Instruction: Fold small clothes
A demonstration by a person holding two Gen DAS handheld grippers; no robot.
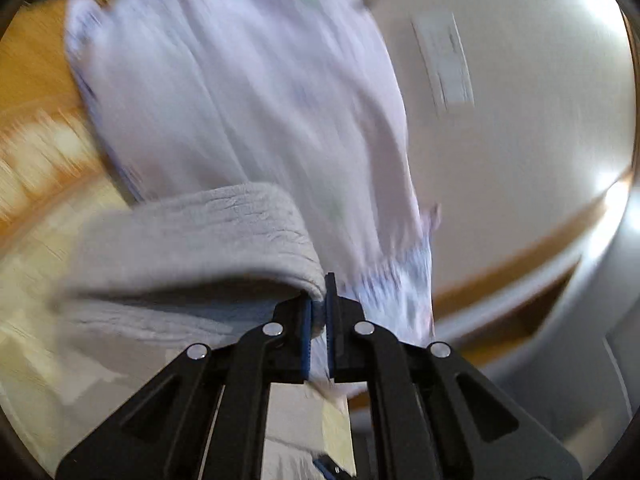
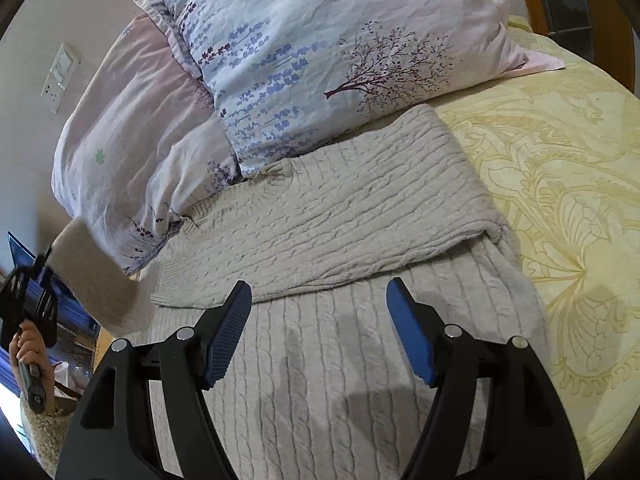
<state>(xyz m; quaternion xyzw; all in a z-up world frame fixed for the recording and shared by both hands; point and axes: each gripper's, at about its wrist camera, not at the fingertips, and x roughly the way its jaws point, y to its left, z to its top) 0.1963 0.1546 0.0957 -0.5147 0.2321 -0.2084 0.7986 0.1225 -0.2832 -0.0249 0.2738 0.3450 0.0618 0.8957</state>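
Observation:
A beige cable-knit sweater (image 2: 328, 360) lies flat on the bed. One sleeve (image 2: 344, 204) is folded across its upper part. My right gripper (image 2: 318, 300) is open and empty just above the sweater's body. My left gripper (image 1: 319, 304) is shut on the end of the other sleeve (image 1: 192, 248) and holds it lifted. In the right wrist view the left gripper (image 2: 38, 280) shows at the far left with that sleeve (image 2: 92, 276) stretched up from the sweater. The left wrist view is blurred by motion.
Two floral pillows (image 2: 320, 48) lie at the head of the bed, touching the sweater's top edge. A yellow patterned bedspread (image 2: 560, 184) covers the bed to the right. A wall switch plate (image 2: 60, 76) is at the left. A woven basket (image 2: 44, 432) stands beside the bed.

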